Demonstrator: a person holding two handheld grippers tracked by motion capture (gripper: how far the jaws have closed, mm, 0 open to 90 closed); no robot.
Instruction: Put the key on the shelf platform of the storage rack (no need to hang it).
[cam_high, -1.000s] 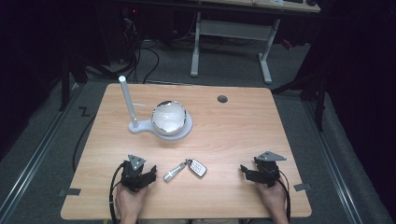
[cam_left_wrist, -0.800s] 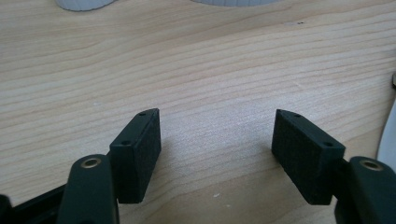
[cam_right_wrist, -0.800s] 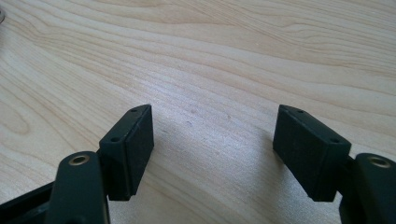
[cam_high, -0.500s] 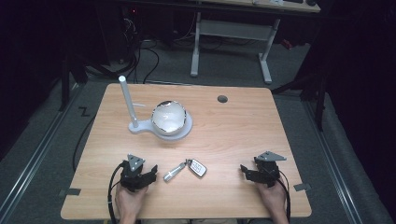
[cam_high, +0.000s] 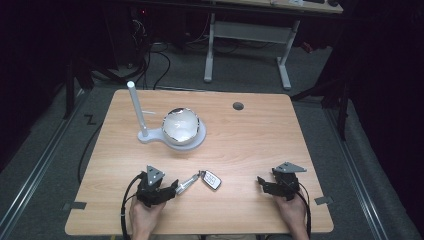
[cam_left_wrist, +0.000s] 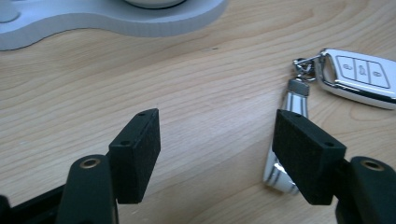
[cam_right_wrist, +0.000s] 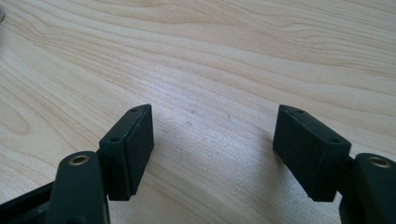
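A white car key fob (cam_high: 211, 179) (cam_left_wrist: 357, 77) lies near the table's front middle, with a striped strap (cam_high: 187, 183) (cam_left_wrist: 286, 135) hooked to its ring. My left gripper (cam_high: 171, 188) (cam_left_wrist: 217, 158) rests open on the wood at the front left; its right jaw stands over the strap's near end, with nothing between the jaws. My right gripper (cam_high: 261, 182) (cam_right_wrist: 215, 151) rests open at the front right over bare wood. A white bowl (cam_high: 180, 125) sits on a white base (cam_high: 195, 143) (cam_left_wrist: 116, 21) with an upright post (cam_high: 136, 107).
The wooden table (cam_high: 250, 145) has a dark grommet hole (cam_high: 238, 106) near its far edge. Black cables trail from both grippers off the front edge. A white desk frame (cam_high: 250, 35) stands on the floor beyond the table.
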